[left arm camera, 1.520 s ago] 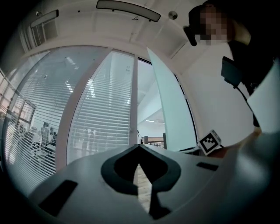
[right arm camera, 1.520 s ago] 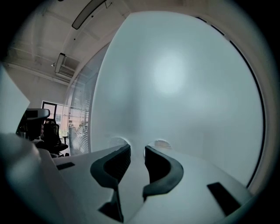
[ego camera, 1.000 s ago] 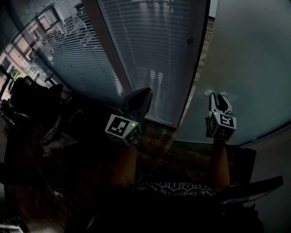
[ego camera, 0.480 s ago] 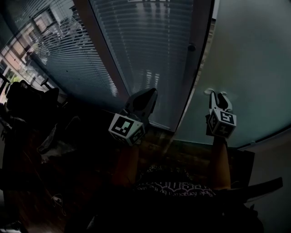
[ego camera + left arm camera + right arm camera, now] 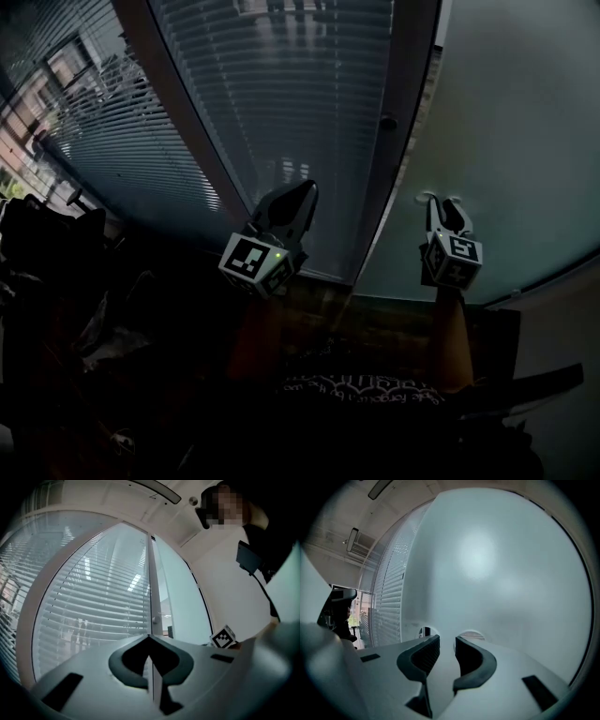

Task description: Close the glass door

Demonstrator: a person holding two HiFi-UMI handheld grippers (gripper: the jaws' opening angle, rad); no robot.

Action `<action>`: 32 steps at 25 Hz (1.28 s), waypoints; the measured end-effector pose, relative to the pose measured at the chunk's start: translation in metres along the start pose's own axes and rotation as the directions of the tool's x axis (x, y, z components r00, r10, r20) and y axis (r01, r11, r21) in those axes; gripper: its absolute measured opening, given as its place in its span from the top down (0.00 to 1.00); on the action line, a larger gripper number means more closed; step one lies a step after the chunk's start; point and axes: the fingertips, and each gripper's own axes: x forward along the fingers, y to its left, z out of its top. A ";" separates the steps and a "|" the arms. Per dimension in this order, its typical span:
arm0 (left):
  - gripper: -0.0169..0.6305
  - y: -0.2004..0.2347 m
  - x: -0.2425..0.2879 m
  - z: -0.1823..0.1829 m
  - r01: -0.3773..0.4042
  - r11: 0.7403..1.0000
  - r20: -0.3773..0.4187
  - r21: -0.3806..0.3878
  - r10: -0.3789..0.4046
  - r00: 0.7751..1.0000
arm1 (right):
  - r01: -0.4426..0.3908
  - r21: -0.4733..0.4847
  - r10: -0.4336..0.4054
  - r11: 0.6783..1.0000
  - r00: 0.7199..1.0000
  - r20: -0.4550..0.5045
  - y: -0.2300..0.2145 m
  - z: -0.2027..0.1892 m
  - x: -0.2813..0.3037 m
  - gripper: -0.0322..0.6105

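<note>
- Here, the glass door (image 5: 506, 122) is a pale frosted panel filling the right side of the head view. Its dark edge runs from the top, right of centre, down towards the lower middle.
- The right hand-held gripper (image 5: 441, 202) sits right of centre in the lower half and points up the frame at the frosted panel. Its tips are right at the surface, though I cannot tell whether they press on it.
- In the right gripper view its jaws stand apart with a clear gap and nothing between them. The frosted panel takes up nearly the whole frame beyond them.
- The left hand-held gripper (image 5: 306, 187) sits just left of centre, in front of slatted blinds (image 5: 281, 94) that cover the upper left and middle.
- In the left gripper view its jaws are closed tip to tip and hold nothing.
- A small round knob (image 5: 387, 122) sits on the upright strip between the blinds and the door, above and between the two grippers.
- Each gripper carries a marker cube, the left cube (image 5: 255, 262) and the right cube (image 5: 452, 260), with a forearm (image 5: 450, 337) below the right one.
- The lower left of the head view is too dark to make out.
</note>
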 end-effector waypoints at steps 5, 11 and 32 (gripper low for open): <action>0.97 0.012 0.022 -0.009 0.039 0.999 -0.007 -0.012 -0.039 0.999 | 0.017 -0.007 -0.017 1.000 1.000 -0.026 -0.002 0.000 0.019 0.79; 0.97 0.021 0.035 -0.009 0.058 0.998 0.007 -0.028 -0.058 0.998 | 0.040 -0.003 -0.040 0.999 0.999 -0.036 -0.005 0.003 0.029 0.79; 0.97 0.036 0.046 -0.014 0.053 0.998 -0.003 -0.026 -0.053 0.999 | 0.081 -0.009 -0.082 0.997 0.996 -0.041 -0.024 0.002 0.058 0.79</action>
